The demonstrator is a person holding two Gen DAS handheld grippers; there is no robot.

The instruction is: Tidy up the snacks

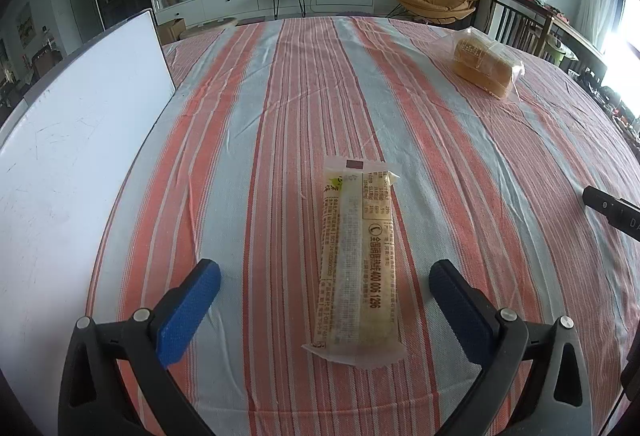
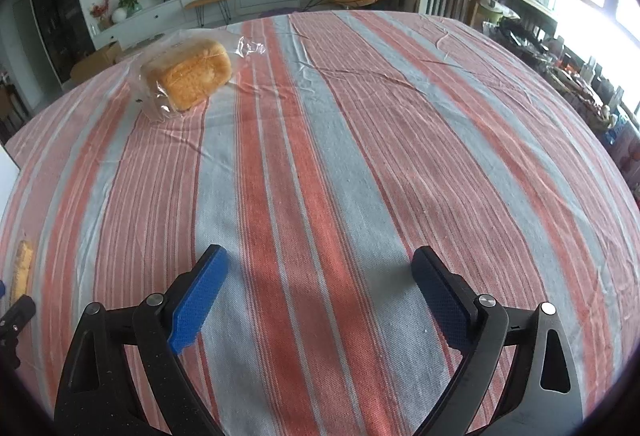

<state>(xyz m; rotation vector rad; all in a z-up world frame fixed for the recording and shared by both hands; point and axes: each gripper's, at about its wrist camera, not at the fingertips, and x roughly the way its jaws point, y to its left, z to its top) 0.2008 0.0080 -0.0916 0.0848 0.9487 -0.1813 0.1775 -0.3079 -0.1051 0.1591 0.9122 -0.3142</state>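
I read this as a moment between grasps: my left gripper (image 1: 325, 310) stands wide with nothing pressed between its pads, and the long snack bar (image 1: 356, 262) lies flat on the striped tabletop (image 1: 460, 164) in the gap between them, touched by neither. Its long axis runs straight away from me, along the cloth's stripes, the crimped end with the small dark patch pointing toward the far edge and the other end nearest my gripper. The bagged bread loaf (image 1: 486, 66) sits well beyond the bar and off to its right, close to the far edge; a white board (image 1: 80, 140) stands to the bar's left. My right gripper (image 2: 320, 296) is also spread wide and empty, over bare cloth to the right of the bar, with the loaf ahead and to its left. The next move, I judge, is collecting the loaf and setting it beside the bar, which calls for a gentle squeeze on that soft, slippery bag.
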